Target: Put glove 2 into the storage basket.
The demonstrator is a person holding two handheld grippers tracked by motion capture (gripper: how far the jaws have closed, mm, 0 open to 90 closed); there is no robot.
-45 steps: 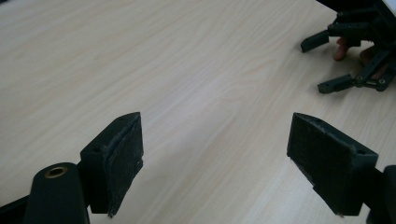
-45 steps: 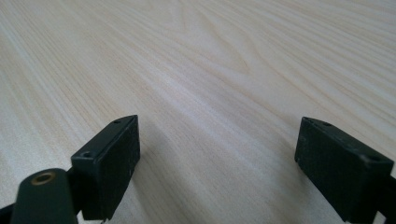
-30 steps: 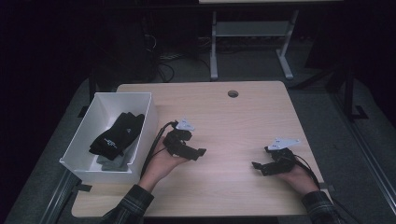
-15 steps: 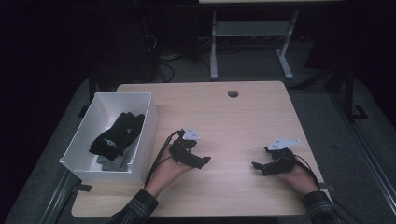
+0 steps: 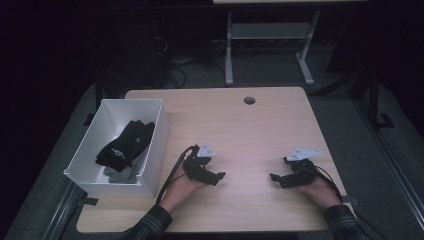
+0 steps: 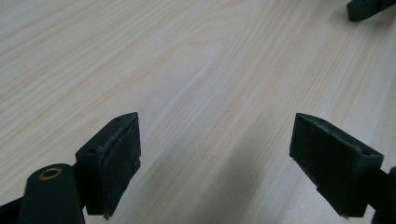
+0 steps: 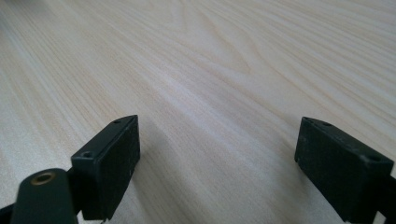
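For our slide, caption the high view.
Two open hand-held grippers rest on a wooden table beside a white bin of black gloves.

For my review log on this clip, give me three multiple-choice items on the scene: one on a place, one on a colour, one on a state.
1. Where do the dark gloves lie?
A. inside the white bin at the table's left edge
B. on the bare wood between the hands
C. on the floor

2. What colour is the bin?
A. blue
B. white
C. red

3. How do the left tongs and right tongs stand?
A. both shut on a glove
B. left shut, right open
C. both open over the wooden table, holding nothing

Answers:
1 A, the high view shows the gloves within the bin's walls.
2 B, its walls are plainly white.
3 C, each gripper view shows jaws wide apart with only bare wood between them.
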